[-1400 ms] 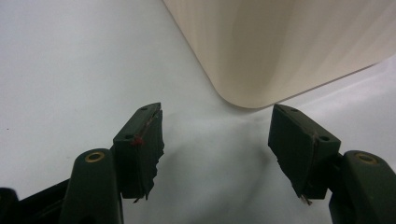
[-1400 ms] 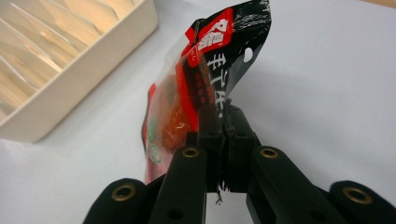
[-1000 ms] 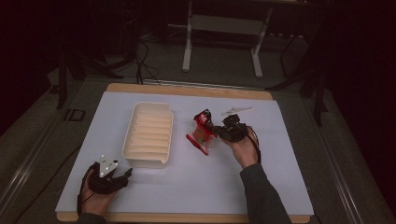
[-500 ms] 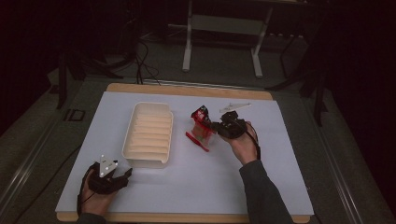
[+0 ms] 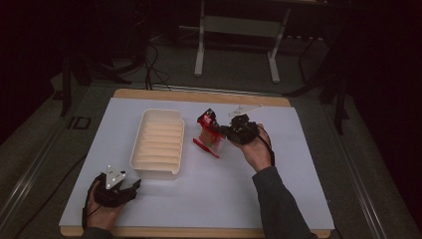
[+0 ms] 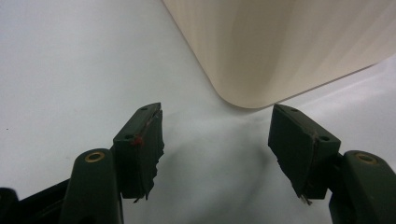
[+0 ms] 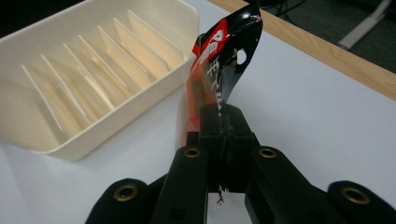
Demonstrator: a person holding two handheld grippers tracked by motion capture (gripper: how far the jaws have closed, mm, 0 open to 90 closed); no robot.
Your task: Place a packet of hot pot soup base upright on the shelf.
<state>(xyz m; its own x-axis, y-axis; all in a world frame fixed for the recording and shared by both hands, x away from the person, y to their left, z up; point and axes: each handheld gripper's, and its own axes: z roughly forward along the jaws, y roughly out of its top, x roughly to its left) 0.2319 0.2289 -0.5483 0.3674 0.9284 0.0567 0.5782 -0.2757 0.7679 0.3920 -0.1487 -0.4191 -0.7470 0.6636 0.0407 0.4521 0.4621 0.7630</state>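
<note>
Black jaws of my left gripper [image 5: 130, 186] stand wide apart over bare table at the near left, holding nothing; it has not stirred over the last second. In the left gripper view the rounded near corner of the cream tray [image 6: 261, 51] sits just beyond the open jaws, apart from them.

Moving right, the ribbed cream tray [image 5: 158, 143] lies on the white table cover [image 5: 298, 199], its slots unfilled as far as I can see.

Right of the tray, my right gripper [image 5: 222, 131] is clamped shut on the red and black snack packet [image 5: 209, 127], pinching its lower part so the printed top with its hang hole stands up above the jaws. Compared with a second ago the packet has drifted slightly left and sits a little more upright, closer to the tray's right wall but not touching it. A red strip [image 5: 205, 148] lies flat on the cover just beneath the packet.

I read that small shift as the carry toward the tray being under way: the packet is lifted and securely held, not yet over a slot. Next I would need to bring it across the rim and line it up with a divider gap.
</note>
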